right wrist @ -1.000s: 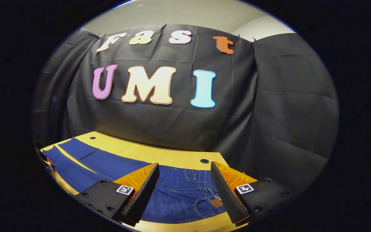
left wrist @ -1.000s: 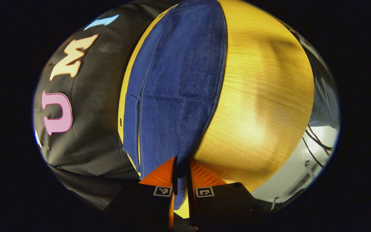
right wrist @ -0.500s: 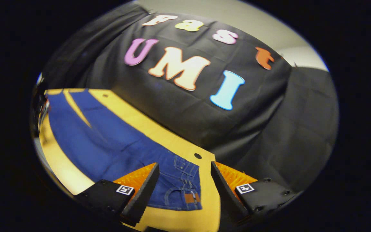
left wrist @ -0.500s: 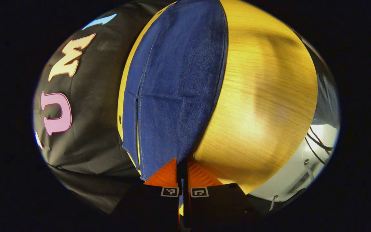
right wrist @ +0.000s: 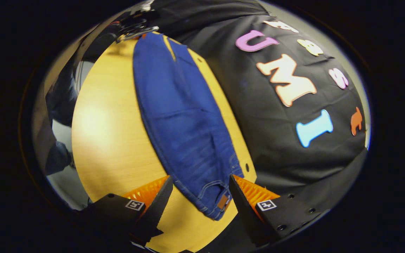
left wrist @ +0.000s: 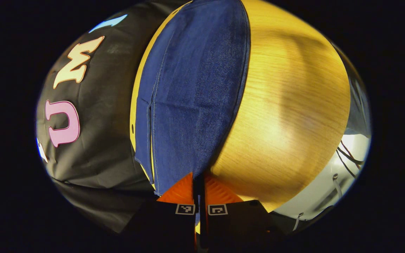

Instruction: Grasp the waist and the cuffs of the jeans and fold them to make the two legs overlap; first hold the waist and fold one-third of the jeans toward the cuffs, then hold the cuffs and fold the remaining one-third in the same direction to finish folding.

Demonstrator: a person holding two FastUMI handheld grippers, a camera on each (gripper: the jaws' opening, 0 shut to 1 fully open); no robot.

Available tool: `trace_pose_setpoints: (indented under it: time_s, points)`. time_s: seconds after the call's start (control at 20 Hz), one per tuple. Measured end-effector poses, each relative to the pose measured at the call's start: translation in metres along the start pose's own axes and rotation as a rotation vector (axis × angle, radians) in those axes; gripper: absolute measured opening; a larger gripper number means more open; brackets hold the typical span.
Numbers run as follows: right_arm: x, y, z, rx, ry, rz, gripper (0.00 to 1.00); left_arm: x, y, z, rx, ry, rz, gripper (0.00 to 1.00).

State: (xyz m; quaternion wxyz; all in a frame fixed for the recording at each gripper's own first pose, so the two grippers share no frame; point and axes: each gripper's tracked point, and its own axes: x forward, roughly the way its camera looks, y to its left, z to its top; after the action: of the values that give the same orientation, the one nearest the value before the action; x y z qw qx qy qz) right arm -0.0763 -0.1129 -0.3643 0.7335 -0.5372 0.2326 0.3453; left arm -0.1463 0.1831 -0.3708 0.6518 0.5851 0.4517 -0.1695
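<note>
On the yellow wood-grain tabletop [right wrist: 114, 147] we have the dark blue denim jeans [right wrist: 185, 123] laid out long, close to the edge that runs beside the black booth wall, with the two legs still side by side and a thin strip of table showing between them at the cuff end. At that end our left gripper [left wrist: 199, 186] is pinched onto the hem of the nearer leg, its two fingers pressed almost together with only the denim between them. At the other end our right gripper [right wrist: 200, 191] hangs above the waist with its fingers spread wide, the waistband corner with its small brown patch [right wrist: 222, 202] lying between them but not touched. We judge that we are at the very first step, the lengthwise fold that lays one leg on the other, and only half the grip is made. Next we need to bring the right gripper down onto the near side of the waistband and close on it, then lift both ends together and carry that leg across.
</note>
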Motion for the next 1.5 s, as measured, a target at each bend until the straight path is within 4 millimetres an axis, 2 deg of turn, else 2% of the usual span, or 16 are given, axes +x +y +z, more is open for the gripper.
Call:
trace_pose_setpoints:
  time_s: [0.15, 0.25, 0.4, 0.5, 0.55, 0.6, 0.65, 0.75, 0.8, 0.85, 0.9, 1.0, 1.15, 1.35, 1.5]
  points:
    - [0.015, 0.015, -0.017, -0.092, 0.063, 0.056, 0.99, -0.001, 0.0, 0.0, -0.012, -0.002, -0.002, 0.0]
    - [0.016, 0.028, -0.021, -0.158, 0.095, 0.091, 0.99, -0.001, 0.0, 0.0, -0.024, -0.007, -0.008, 0.0]
    - [0.027, 0.027, -0.013, -0.21, 0.095, 0.078, 0.87, -0.001, 0.0, 0.001, -0.017, -0.014, -0.005, 0.0]
    - [0.047, 0.021, -0.011, -0.21, 0.117, 0.053, 0.77, 0.0, 0.0, 0.0, -0.021, -0.018, -0.003, 0.0]
    - [0.053, 0.021, -0.012, -0.205, 0.126, 0.05, 0.79, 0.0, 0.0, 0.0, -0.025, -0.019, -0.004, 0.0]
    - [0.057, 0.023, -0.012, -0.206, 0.13, 0.054, 0.67, 0.0, 0.0, 0.0, -0.027, -0.02, -0.006, 0.0]
    - [0.064, 0.025, -0.01, -0.218, 0.134, 0.057, 0.6, -0.001, 0.0, 0.0, -0.028, -0.023, -0.007, 0.0]
    - [0.073, 0.03, -0.015, -0.246, 0.152, 0.045, 0.21, 0.0, 0.0, 0.001, -0.031, -0.029, -0.012, 0.0]
    - [0.067, 0.027, -0.006, -0.257, 0.145, 0.018, 0.01, 0.0, 0.0, 0.001, -0.039, -0.031, -0.017, 0.0]
    - [0.066, 0.026, -0.008, -0.232, 0.154, 0.022, 0.1, -0.001, 0.0, 0.0, -0.057, -0.033, -0.022, 0.0]
    - [0.067, 0.024, -0.011, -0.189, 0.16, 0.03, 0.04, -0.002, 0.0, 0.001, -0.086, -0.039, -0.028, 0.0]
    - [0.065, 0.021, -0.013, -0.095, 0.173, 0.045, 0.03, -0.001, 0.001, 0.002, -0.146, -0.048, -0.046, 0.0]
    - [0.056, -0.003, 0.004, -0.032, 0.137, -0.023, 0.03, -0.005, 0.017, 0.002, -0.189, -0.019, -0.027, 0.0]
    - [0.045, -0.053, 0.025, 0.127, 0.103, -0.161, 0.03, -0.022, 0.075, 0.01, -0.4, -0.034, 0.07, 0.0]
    - [0.05, -0.095, 0.039, 0.28, 0.095, -0.255, 0.03, -0.018, 0.12, 0.017, -0.516, -0.052, 0.084, 0.0]
